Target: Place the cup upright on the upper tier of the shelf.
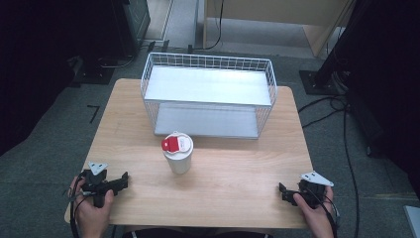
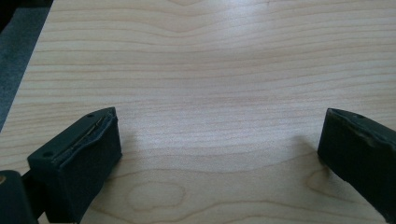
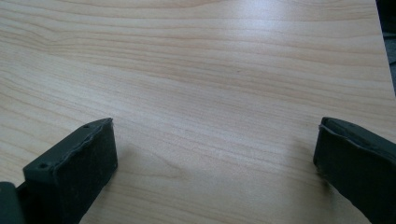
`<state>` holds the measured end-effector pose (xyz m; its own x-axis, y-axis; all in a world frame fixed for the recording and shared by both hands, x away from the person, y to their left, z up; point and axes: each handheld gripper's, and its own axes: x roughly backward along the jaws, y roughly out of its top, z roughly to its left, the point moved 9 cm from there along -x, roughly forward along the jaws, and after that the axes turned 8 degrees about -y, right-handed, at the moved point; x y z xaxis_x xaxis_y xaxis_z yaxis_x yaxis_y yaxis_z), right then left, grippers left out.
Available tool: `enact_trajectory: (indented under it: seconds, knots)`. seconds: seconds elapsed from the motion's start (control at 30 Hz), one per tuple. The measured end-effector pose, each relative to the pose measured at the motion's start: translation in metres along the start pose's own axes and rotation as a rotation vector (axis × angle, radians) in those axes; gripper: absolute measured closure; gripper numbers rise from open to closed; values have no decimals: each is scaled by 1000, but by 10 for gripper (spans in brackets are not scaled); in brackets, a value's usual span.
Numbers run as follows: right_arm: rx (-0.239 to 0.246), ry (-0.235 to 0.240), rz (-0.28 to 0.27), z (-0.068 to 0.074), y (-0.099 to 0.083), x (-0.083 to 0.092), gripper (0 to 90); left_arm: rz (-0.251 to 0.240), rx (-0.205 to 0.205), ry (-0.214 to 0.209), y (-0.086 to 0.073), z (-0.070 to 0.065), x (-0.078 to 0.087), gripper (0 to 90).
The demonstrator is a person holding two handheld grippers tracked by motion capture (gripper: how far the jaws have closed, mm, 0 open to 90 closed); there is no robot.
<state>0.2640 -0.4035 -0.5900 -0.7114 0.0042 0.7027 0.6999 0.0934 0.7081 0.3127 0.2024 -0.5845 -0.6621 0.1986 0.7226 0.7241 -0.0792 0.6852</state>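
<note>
A white cup [image 1: 178, 157] with a red-and-white lid [image 1: 176, 144] stands upright near the middle of the wooden table [image 1: 233, 178]. Behind it sits a white wire basket [image 1: 208, 94] with two flat shelves. My left gripper [image 1: 119, 182] rests at the table's front left corner, held by a hand, its jaws wide apart. In the left gripper view it [image 2: 219, 140] is open over bare wood. My right gripper [image 1: 283, 193] lies at the front right corner, also in a hand. In the right gripper view it [image 3: 215, 144] stands open with nothing between its fingers.
Grey carpet surrounds the table. Black cables [image 1: 337, 106] run across the floor at the right, beside a dark stand base [image 1: 317, 82]. More dark equipment [image 1: 99, 64] stands at the back left. Bare wood lies between the cup and both grippers.
</note>
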Motion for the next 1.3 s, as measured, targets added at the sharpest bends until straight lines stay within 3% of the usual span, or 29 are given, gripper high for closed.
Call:
enact_trajectory:
  seconds: [0.13,0.33,0.47,0.53,0.6,0.63,0.67,0.8,1.07,1.3]
  knots:
    - [-12,42,6,6,3,2,0,0,0,0,0,0,0,0]
    - [-1,32,-15,15,17,6,0,0,0,0,0,0,0,0]
    - [40,73,-51,32,29,11,0,0,0,0,0,0,0,0]
    - [46,72,-62,36,32,11,0,0,0,0,0,0,0,0]
    - [58,80,-80,49,41,14,0,0,0,0,0,0,0,0]
    - [58,80,-80,49,41,14,0,0,0,0,0,0,0,0]
    - [59,110,-87,61,47,15,0,0,0,0,0,0,0,0]
    - [78,135,-98,76,55,17,0,0,0,0,0,0,0,0]
    - [85,168,-116,98,67,18,0,0,0,0,0,0,0,0]
    - [150,213,-125,131,78,17,0,1,-1,0,0,0,0,0]
